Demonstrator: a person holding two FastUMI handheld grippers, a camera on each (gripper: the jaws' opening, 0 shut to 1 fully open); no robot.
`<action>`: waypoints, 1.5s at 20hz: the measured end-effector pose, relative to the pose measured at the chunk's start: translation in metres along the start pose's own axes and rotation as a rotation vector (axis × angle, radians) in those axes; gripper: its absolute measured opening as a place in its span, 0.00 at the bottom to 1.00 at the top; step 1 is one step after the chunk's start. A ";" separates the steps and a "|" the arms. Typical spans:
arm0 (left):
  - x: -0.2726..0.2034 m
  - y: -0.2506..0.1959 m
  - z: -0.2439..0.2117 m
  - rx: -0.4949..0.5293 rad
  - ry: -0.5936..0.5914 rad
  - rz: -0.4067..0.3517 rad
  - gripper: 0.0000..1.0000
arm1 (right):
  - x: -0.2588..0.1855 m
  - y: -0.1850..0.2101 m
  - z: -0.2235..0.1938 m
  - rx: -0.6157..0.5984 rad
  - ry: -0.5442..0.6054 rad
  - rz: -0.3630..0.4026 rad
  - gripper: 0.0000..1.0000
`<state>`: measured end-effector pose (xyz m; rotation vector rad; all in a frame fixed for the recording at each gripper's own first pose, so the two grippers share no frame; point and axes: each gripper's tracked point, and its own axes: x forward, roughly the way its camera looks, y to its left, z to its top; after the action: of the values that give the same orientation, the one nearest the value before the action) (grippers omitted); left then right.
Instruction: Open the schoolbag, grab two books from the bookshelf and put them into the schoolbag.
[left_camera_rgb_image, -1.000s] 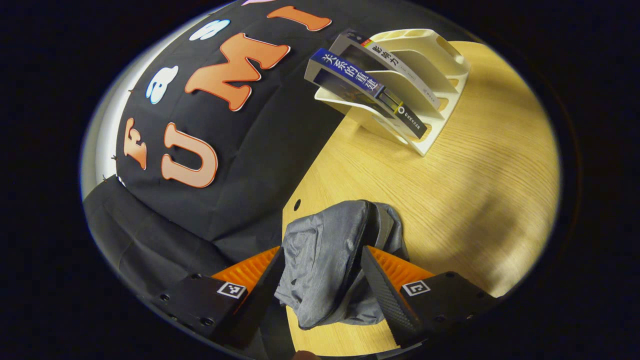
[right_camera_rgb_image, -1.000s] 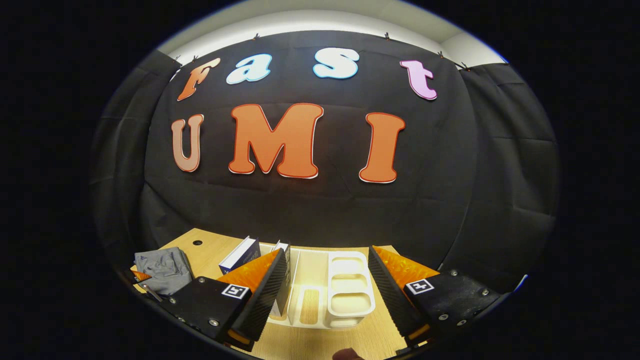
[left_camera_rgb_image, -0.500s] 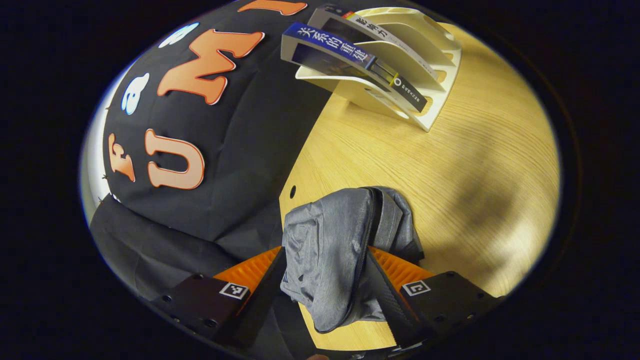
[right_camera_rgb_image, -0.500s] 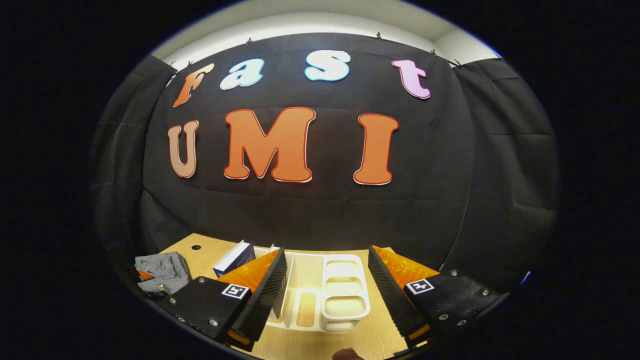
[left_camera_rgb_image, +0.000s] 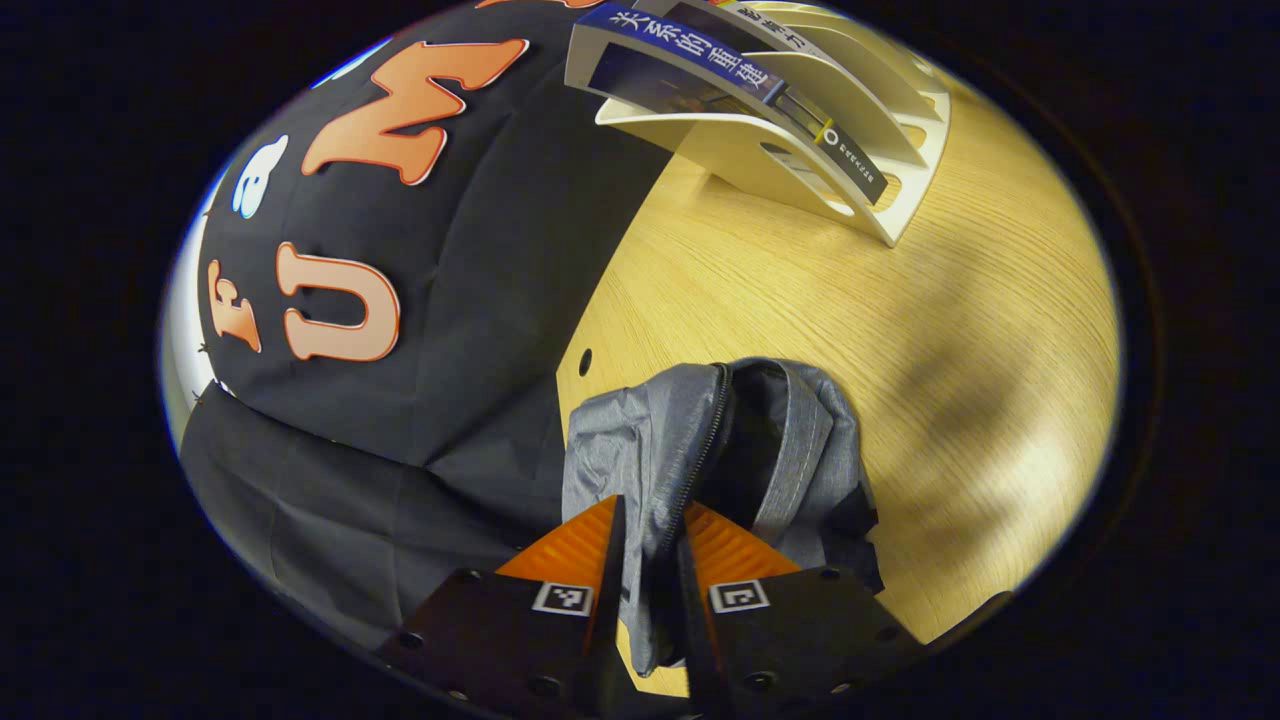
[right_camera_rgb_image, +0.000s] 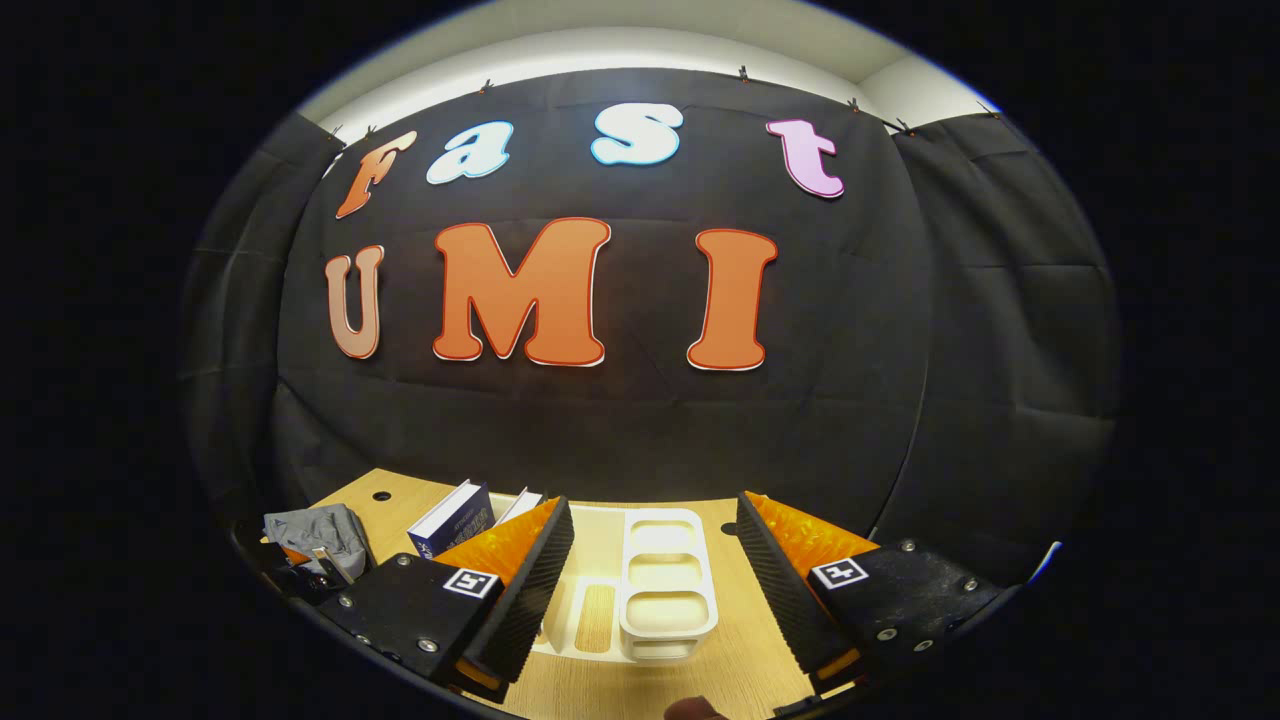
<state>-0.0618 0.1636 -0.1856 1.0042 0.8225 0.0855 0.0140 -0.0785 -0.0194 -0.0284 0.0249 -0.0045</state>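
Schoolbag (left_camera_rgb_image: 690, 440) pinched by left gripper (left_camera_rgb_image: 648, 560), right gripper (right_camera_rgb_image: 650, 580) agape

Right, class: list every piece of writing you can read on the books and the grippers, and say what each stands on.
"关系的重建": on the spine of the blue book in the bookshelf.
Small print lower on that spine: too small to read.
Spine of the second book: at the picture's edge, not readable.
Left gripper and right gripper: square coded markers, no words.
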 end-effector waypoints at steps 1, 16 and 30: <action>0.001 -0.001 0.000 -0.010 0.003 -0.022 0.23 | 0.001 0.000 -0.002 0.002 0.007 0.004 0.98; -0.005 0.089 -0.008 -0.258 -0.148 -0.357 0.09 | 0.017 0.068 -0.007 -0.097 0.095 -0.034 0.98; 0.001 0.175 -0.016 -0.458 -0.297 -0.786 0.07 | 0.056 0.195 -0.001 -0.088 0.372 0.030 0.98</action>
<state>-0.0201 0.2732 -0.0549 0.2092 0.8215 -0.5165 0.0706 0.1157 -0.0273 -0.1151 0.3977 0.0213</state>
